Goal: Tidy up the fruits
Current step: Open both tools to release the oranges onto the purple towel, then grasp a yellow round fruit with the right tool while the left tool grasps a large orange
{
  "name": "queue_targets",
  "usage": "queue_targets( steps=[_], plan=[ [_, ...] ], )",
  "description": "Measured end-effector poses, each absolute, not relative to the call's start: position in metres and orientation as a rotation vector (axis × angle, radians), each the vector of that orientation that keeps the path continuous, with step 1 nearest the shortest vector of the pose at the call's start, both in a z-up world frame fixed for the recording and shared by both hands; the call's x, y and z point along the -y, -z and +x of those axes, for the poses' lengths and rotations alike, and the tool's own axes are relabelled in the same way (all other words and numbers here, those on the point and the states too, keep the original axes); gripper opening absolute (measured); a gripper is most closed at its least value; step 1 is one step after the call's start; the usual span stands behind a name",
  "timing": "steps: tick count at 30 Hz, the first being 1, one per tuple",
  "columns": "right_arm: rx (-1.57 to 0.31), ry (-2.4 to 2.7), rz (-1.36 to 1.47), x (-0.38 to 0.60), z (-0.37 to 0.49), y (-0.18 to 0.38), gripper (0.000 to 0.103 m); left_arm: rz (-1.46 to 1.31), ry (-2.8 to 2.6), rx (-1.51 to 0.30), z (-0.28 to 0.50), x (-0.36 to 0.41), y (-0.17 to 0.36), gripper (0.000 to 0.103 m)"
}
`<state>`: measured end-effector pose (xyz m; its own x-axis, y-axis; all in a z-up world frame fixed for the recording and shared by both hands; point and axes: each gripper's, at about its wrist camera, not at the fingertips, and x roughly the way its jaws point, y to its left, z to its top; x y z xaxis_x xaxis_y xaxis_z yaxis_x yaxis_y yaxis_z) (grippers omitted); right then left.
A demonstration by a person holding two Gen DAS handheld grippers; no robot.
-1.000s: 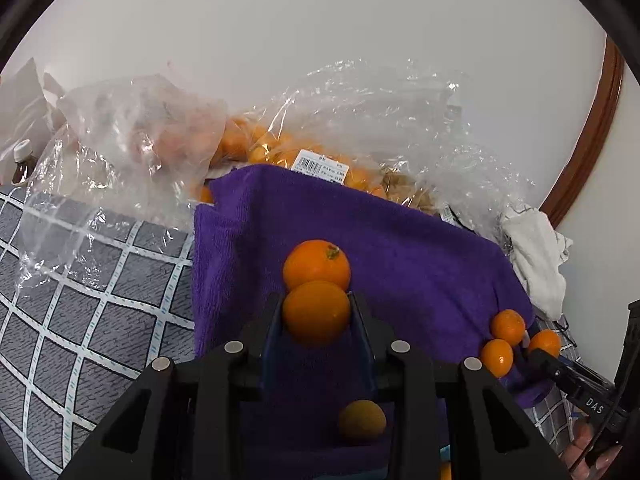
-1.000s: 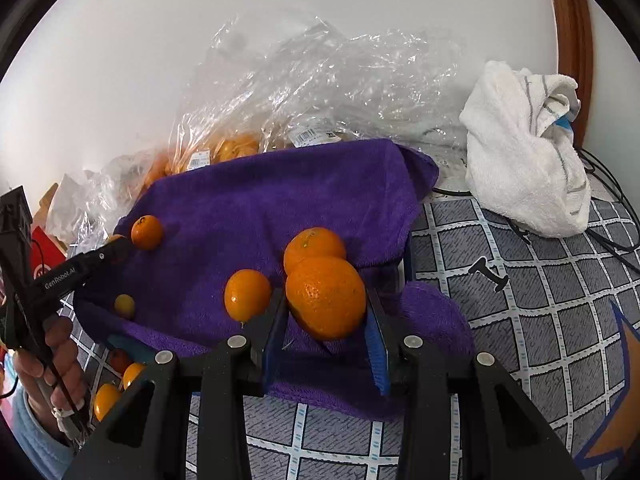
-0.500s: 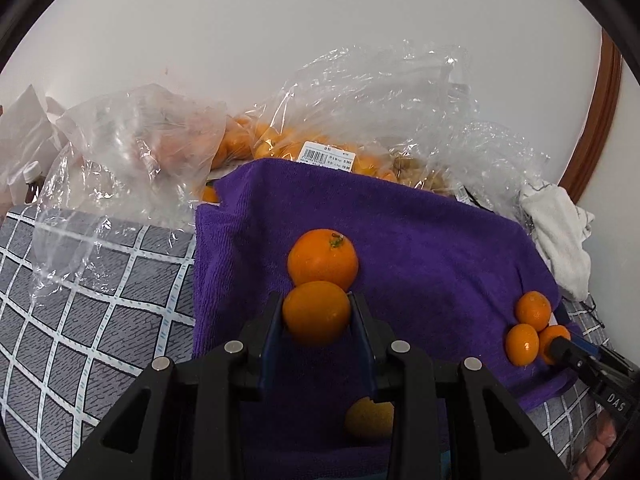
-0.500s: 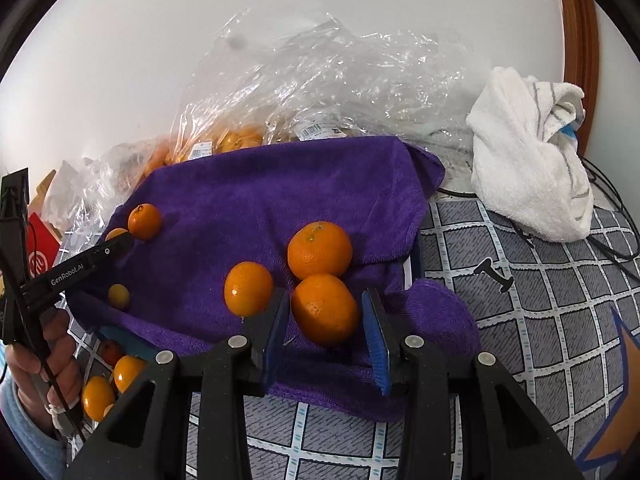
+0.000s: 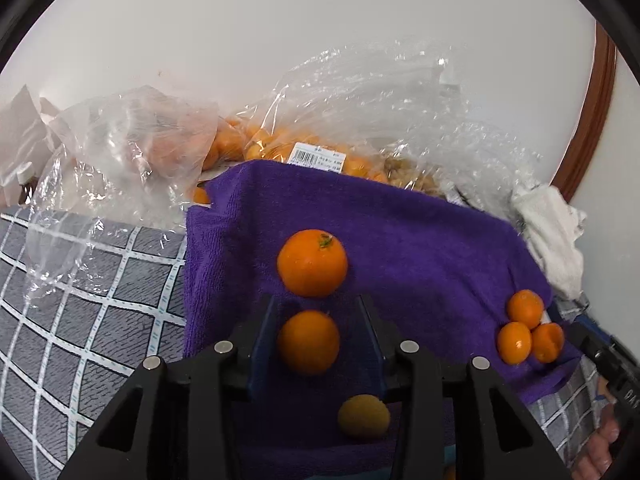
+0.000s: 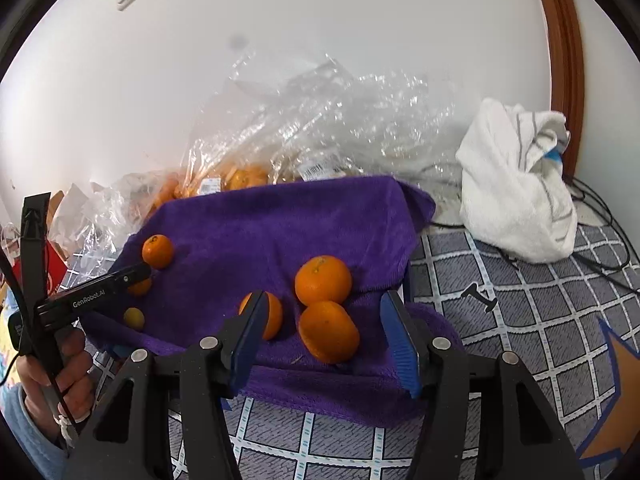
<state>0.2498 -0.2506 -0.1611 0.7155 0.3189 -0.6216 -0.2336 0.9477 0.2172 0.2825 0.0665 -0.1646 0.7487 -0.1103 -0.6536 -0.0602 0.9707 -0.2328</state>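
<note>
**Both grippers let go of oranges on purple towel**

Left gripper (image 5: 316, 330), jaws opening: a small orange (image 5: 308, 342) sits between the pads w/ a gap on each side, resting on the purple towel (image 5: 420, 240) near its front-left part. A larger orange (image 5: 312, 262) w/ a green stem lies just beyond it, toward the towel's middle. Right gripper (image 6: 322, 332), jaws opening wide: another orange (image 6: 329, 331) lies loose between the pads at the towel's front-right edge, touching a second one (image 6: 323, 285) behind it; a third (image 6: 267, 315) sits just behind the left pad. Clear bags of oranges (image 6: 248, 172) are heaped behind the towel; a white cloth (image 6: 516, 184) lies to the towel's right.
</note>
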Motion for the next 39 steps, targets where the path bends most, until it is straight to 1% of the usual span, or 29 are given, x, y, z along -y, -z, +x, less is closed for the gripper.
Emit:
queue_targets(
  steps=[10,17,22,23,24,25,26,27,31,36,39],
  plan=[
    [-0.617,-0.229,0.012,0.233,0.234,0.153,0.058,-0.340,0.044,-0.651,0.268,-0.082,0.155,0.038],
    [-0.691,-0.279,0.060,0.231,0.209,0.130,0.058,-0.318,0.034,-0.583,0.252,-0.082,0.137,0.038],
    [-0.730,-0.280,0.041,0.214,0.172,0.133,0.058,-0.323,0.022,-0.503,0.238,-0.086,0.110,0.038],
    [-0.739,-0.285,0.037,0.208,0.162,0.136,0.057,-0.322,0.018,-0.491,0.236,-0.087,0.106,0.038],
    [-0.745,-0.293,0.031,0.202,0.155,0.139,0.054,-0.321,0.010,-0.488,0.233,-0.087,0.099,0.039],
    [-0.752,-0.306,0.022,0.195,0.148,0.142,0.051,-0.327,0.005,-0.504,0.232,-0.086,0.096,0.039],
    [-0.758,-0.321,0.010,0.189,0.141,0.146,0.044,-0.343,0.018,-0.525,0.229,-0.087,0.094,0.039],
    [-0.763,-0.338,0.000,0.183,0.136,0.149,0.040,-0.363,0.048,-0.550,0.226,-0.087,0.094,0.039],
    [-0.809,-0.421,-0.002,0.164,0.130,0.165,0.040,-0.343,0.086,-0.599,0.196,-0.093,0.097,0.039],
    [-0.877,-0.490,0.087,0.155,0.142,0.176,0.040,-0.269,0.100,-0.669,0.152,-0.110,0.122,0.039],
    [-0.901,-0.485,0.117,0.153,0.152,0.181,0.040,-0.258,0.102,-0.689,0.140,-0.120,0.138,0.038]
  ],
)
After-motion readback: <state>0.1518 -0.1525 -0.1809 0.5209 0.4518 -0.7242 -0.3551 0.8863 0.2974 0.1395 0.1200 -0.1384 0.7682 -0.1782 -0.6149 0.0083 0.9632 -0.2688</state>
